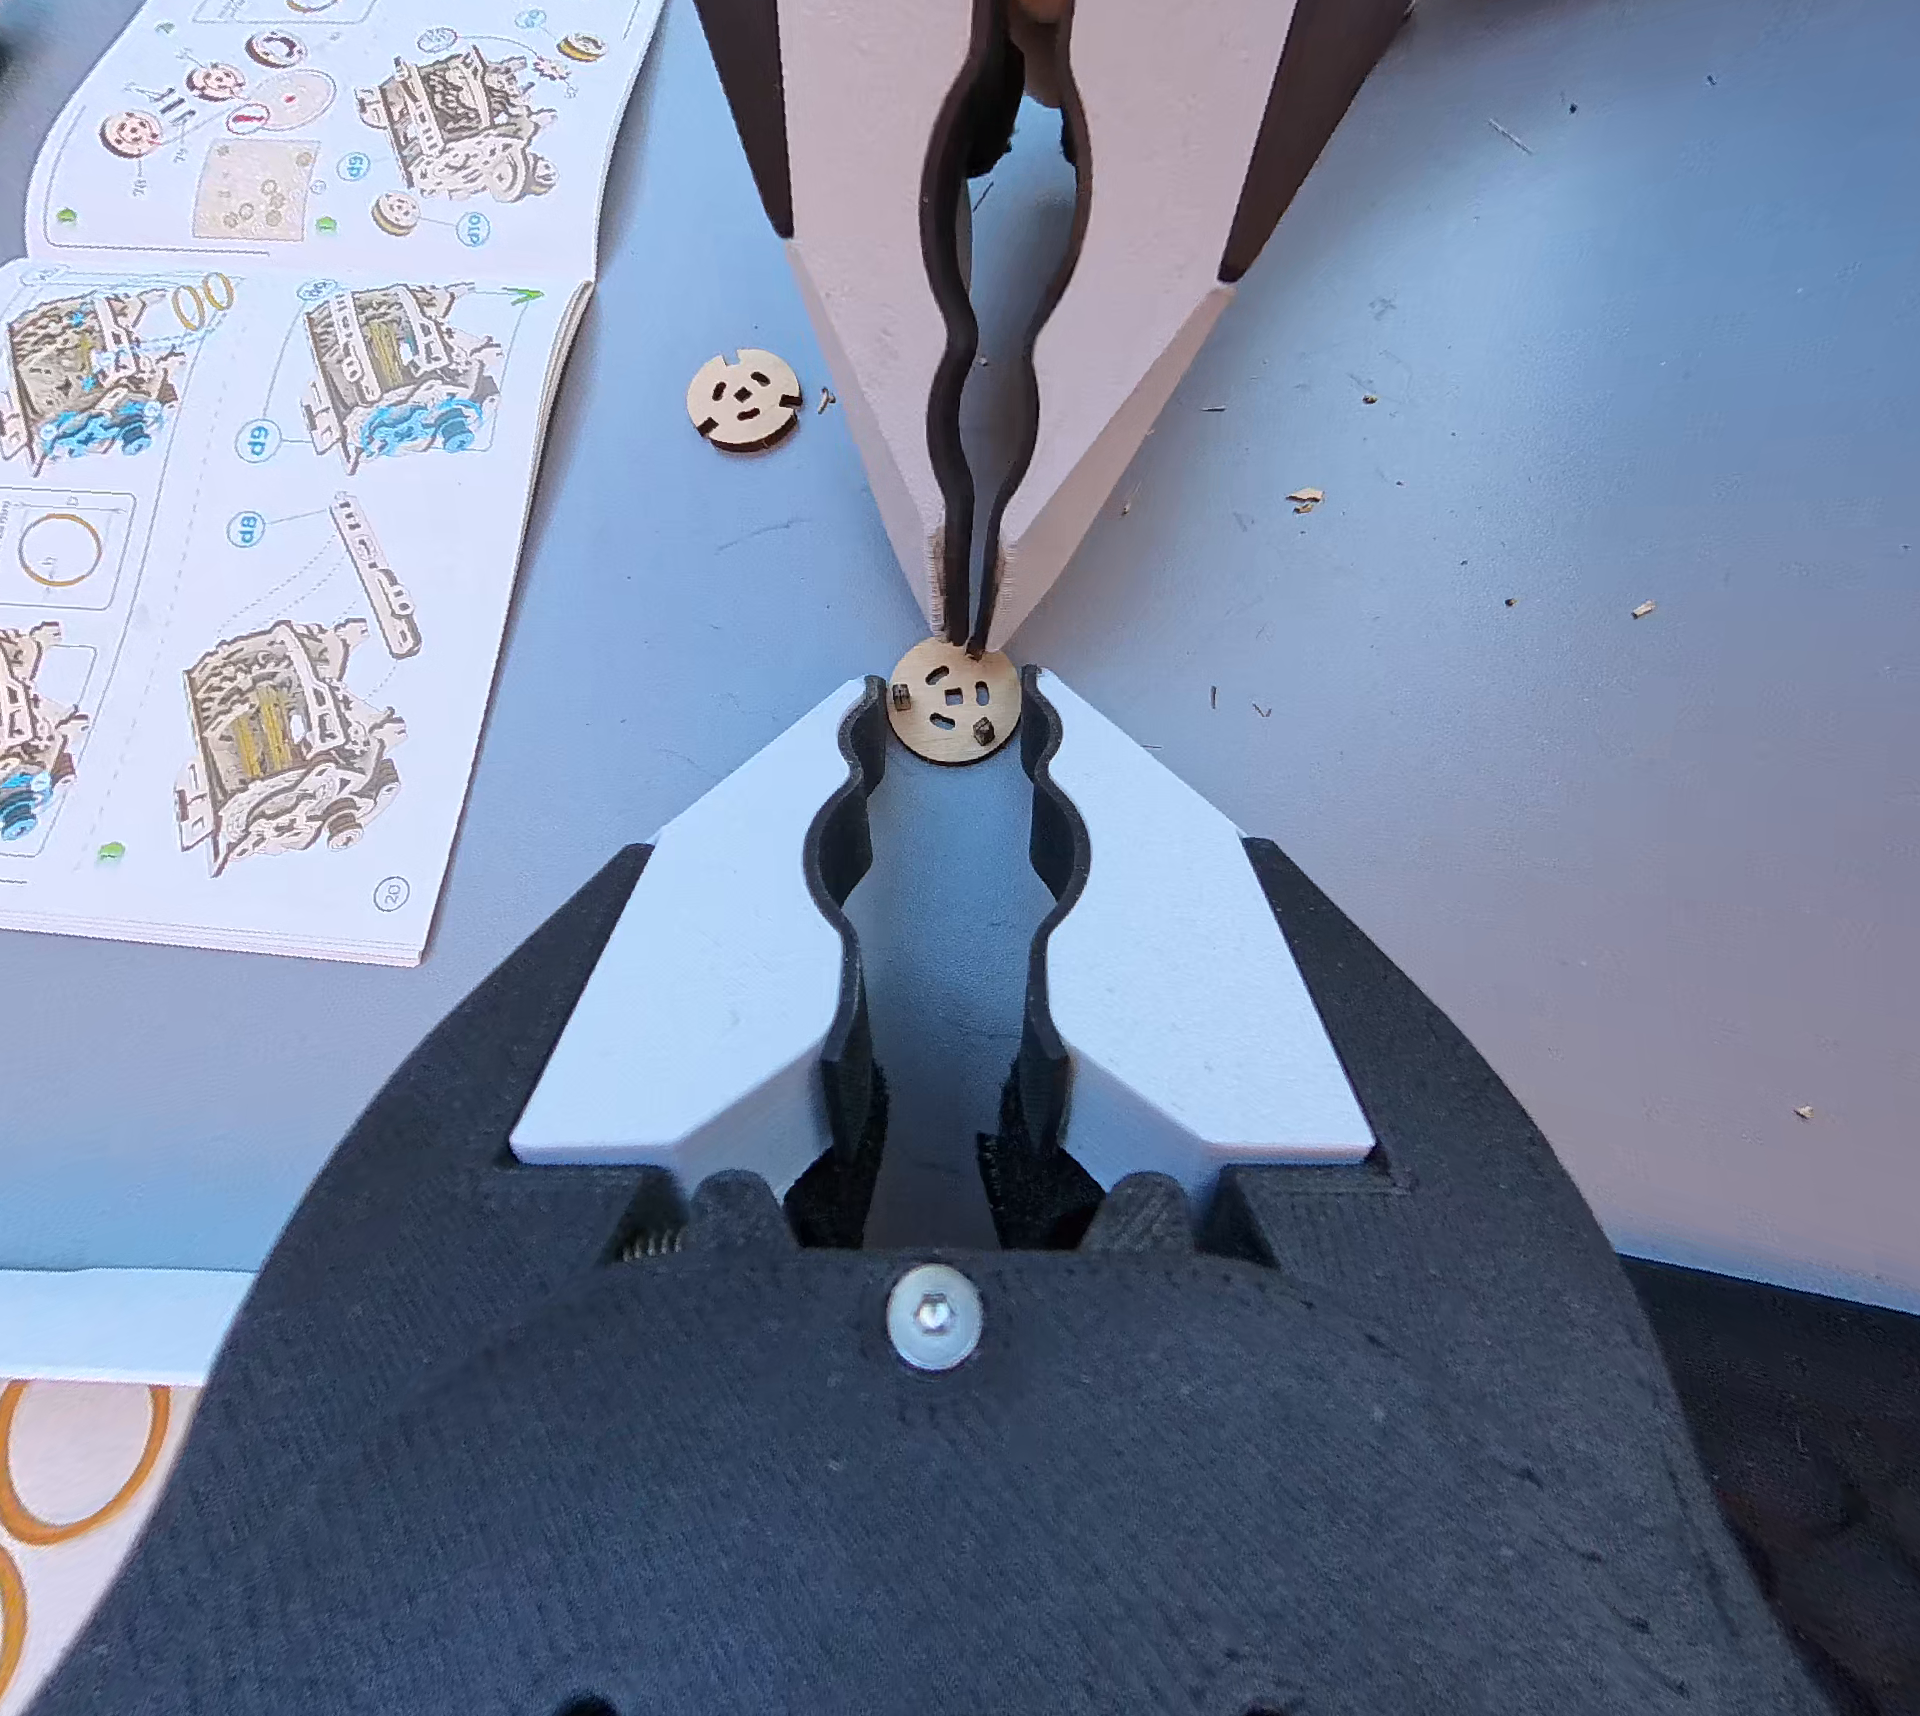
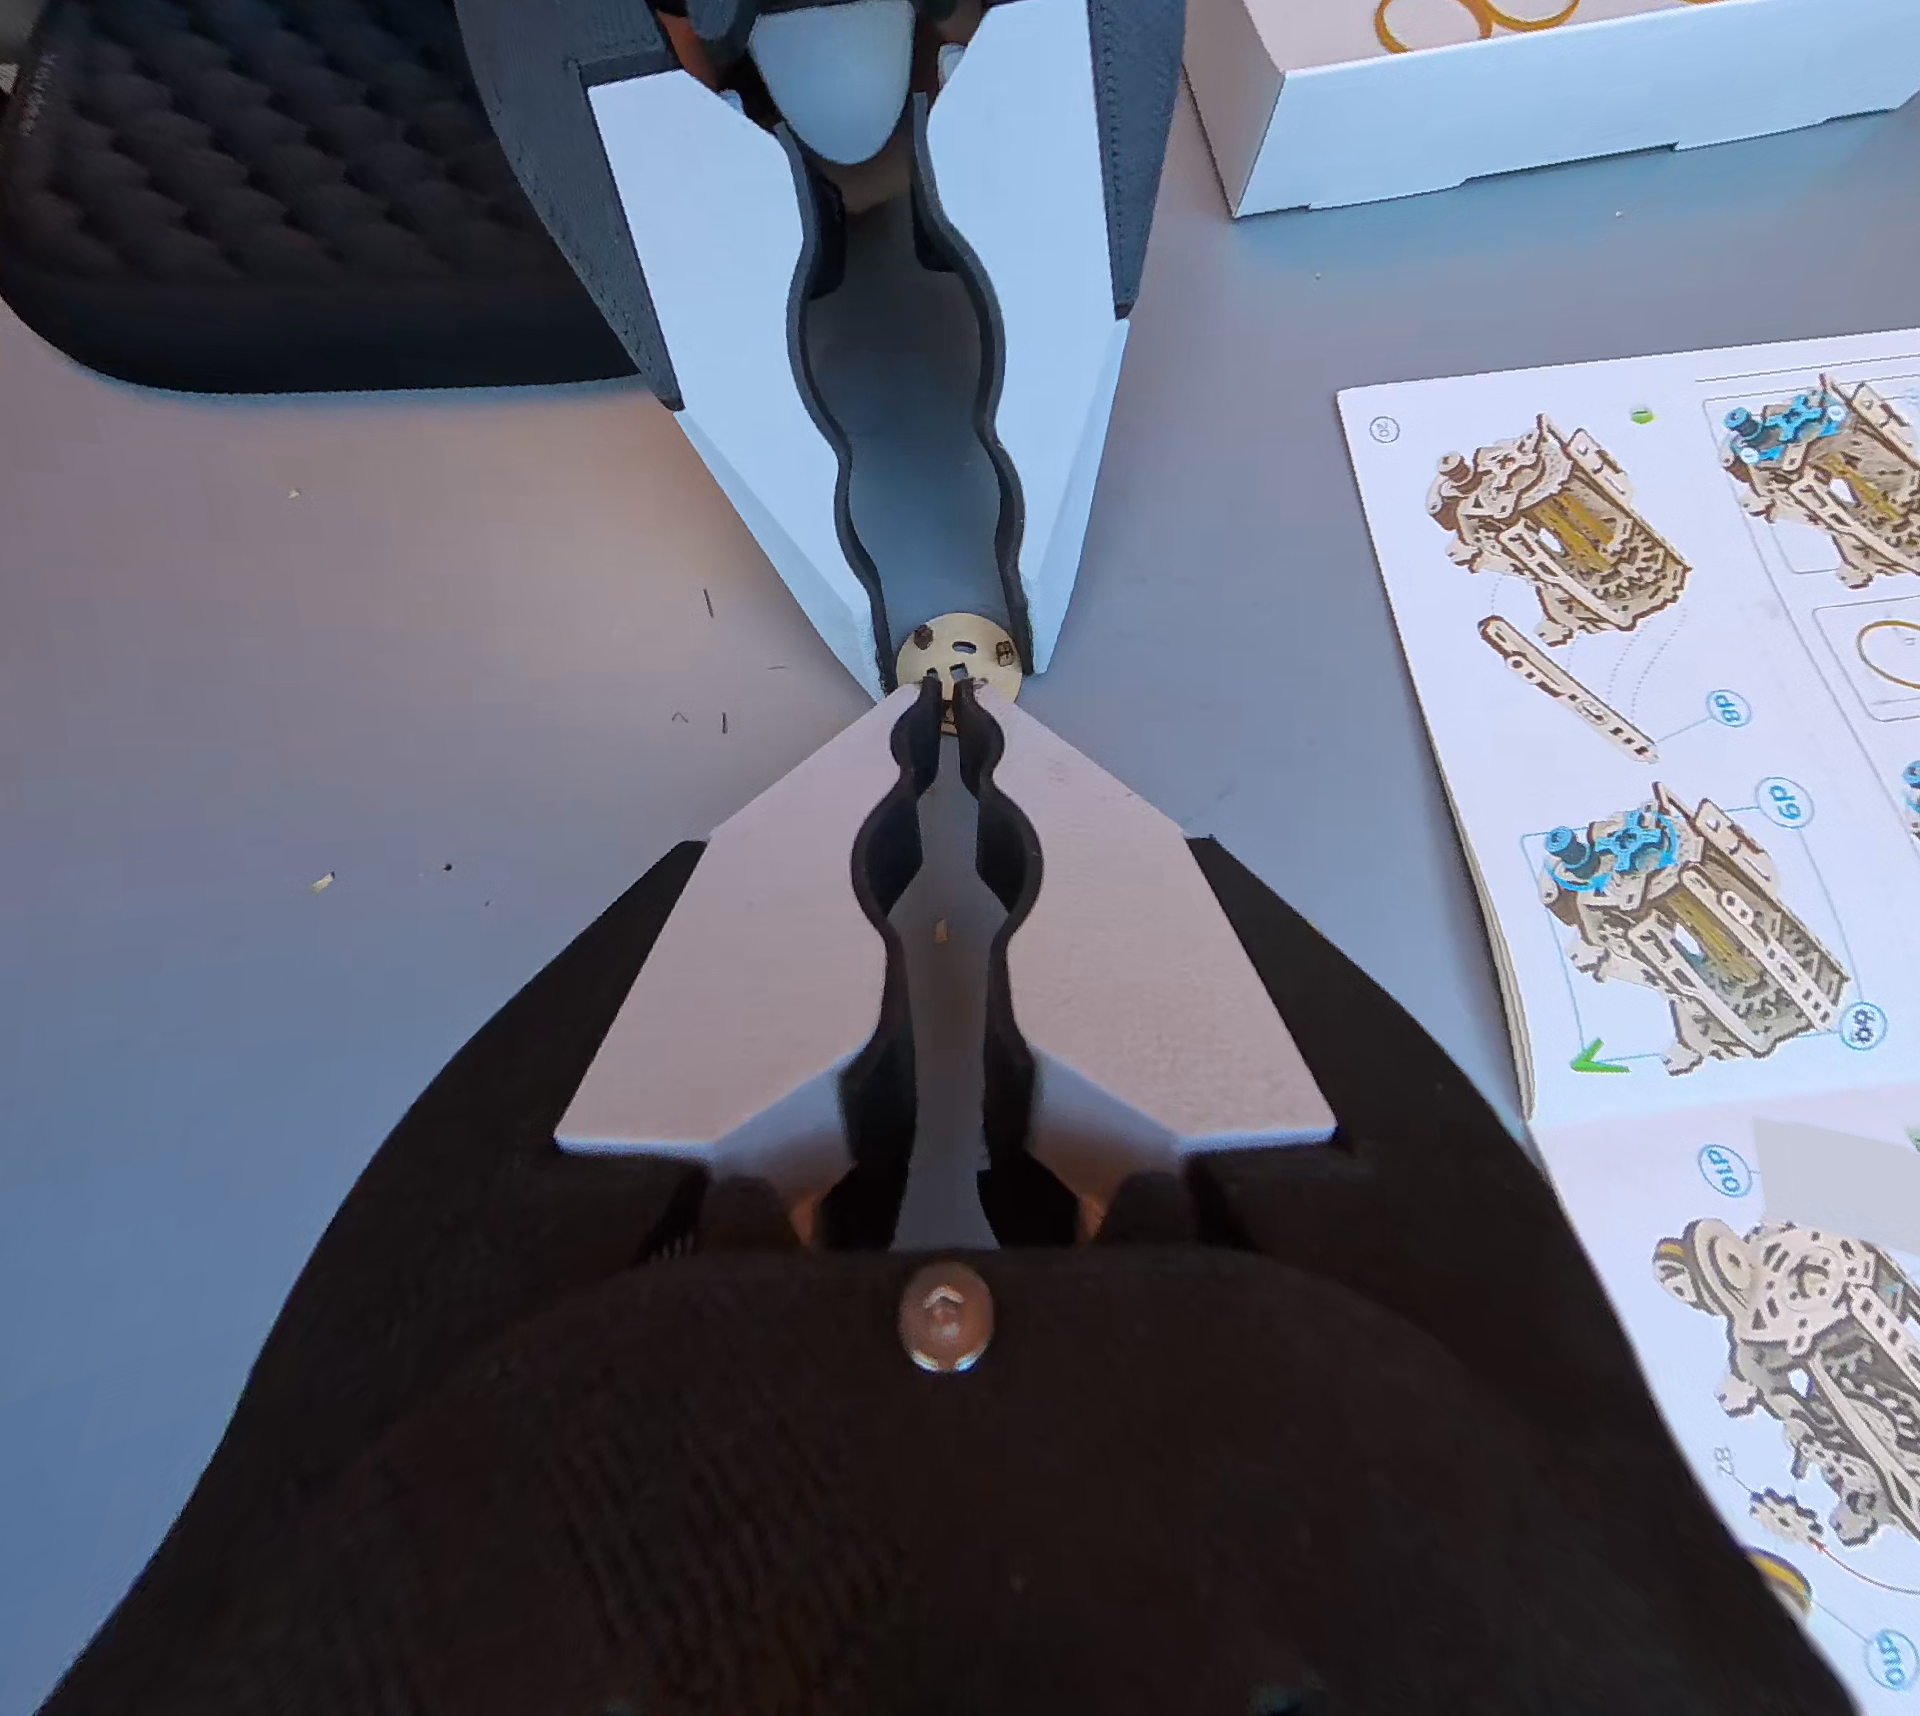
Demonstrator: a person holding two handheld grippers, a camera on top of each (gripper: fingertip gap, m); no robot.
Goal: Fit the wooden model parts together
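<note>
On a grey table (image 1: 1558,835) flecked with wood chips, an open instruction booklet (image 1: 260,419) lies left, a spare slotted disc (image 1: 744,402) just right of it. The left gripper (image 1: 954,698) clamps a round wooden disc (image 1: 954,716), face up, flat, no long axis. The right gripper (image 2: 943,692), nearly closed, pinches something tiny at the disc's far rim; what it is cannot be told.

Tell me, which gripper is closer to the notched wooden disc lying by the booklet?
Right. The right gripper reaches in just beside the notched disc; the left gripper sits farther off, clamped on another disc.
</note>
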